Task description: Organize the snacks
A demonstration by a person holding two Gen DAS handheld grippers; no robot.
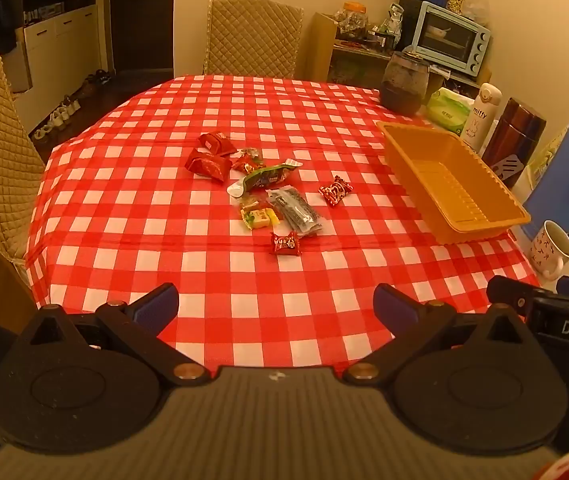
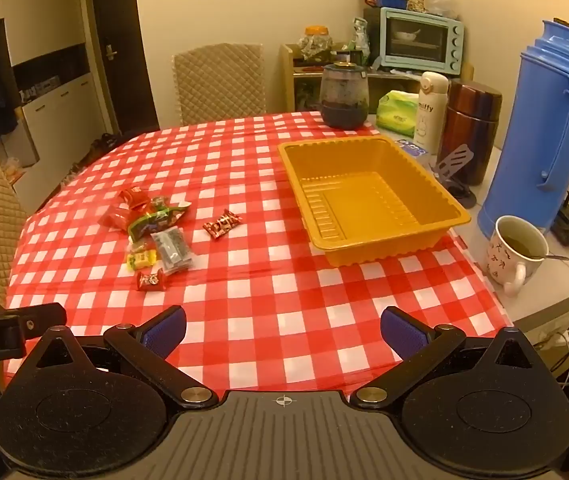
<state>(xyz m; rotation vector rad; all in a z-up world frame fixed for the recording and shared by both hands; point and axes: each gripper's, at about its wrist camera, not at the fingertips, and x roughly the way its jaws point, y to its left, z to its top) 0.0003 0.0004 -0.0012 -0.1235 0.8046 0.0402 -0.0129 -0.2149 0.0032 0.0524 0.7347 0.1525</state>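
Two hand-held grippers, both released w/ nothing between the jaws: my left hand-held gripper point(image 1: 276, 308) and right hand-held gripper point(image 2: 283, 330) hang over the near edge of the bench point(image 1: 212, 272), which wears a red-white check cloth. Snacks point(image 1: 262, 196) sit loose in a cluster mid-bench, approx 12 o'clock from the left one and 10 o'clock from the right. One red candy point(image 2: 222, 223) lies apart, at 3 o'clock of the pile. Orange tray point(image 2: 458, 208) is at 1 o'clock from the right gripper, well apart from the snacks, w/ none inside. Mug point(image 2: 514, 256) at 3 o'clock of the tray, blue thermos point(image 2: 540, 128) behind it.
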